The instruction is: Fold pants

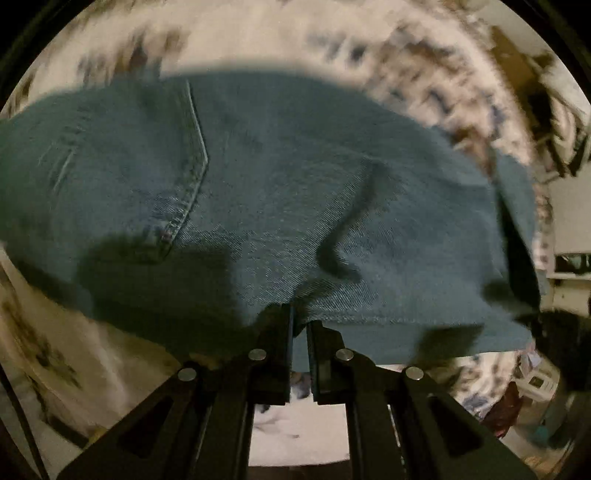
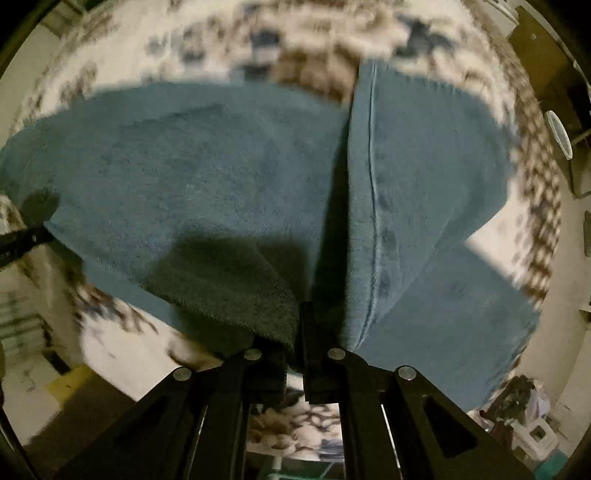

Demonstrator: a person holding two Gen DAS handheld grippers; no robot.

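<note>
i am holding the jeans [image 1: 280, 177] mid-fold above the patterned bedspread [image 1: 258, 33], left gripper [image 1: 300, 325] and right gripper [image 2: 298, 332] pinching denim edges; laying down is remaining.

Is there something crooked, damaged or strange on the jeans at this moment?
No damage shows. The jeans carry one raised wrinkle just ahead of the left hand-held gripper, so the cloth is not flat there. The right hand-held gripper pinches a bunched edge.

Patterned cream-brown-blue bedspread [image 1: 258, 40]; blue denim pants [image 1: 277, 177] spread directly on it.
</note>
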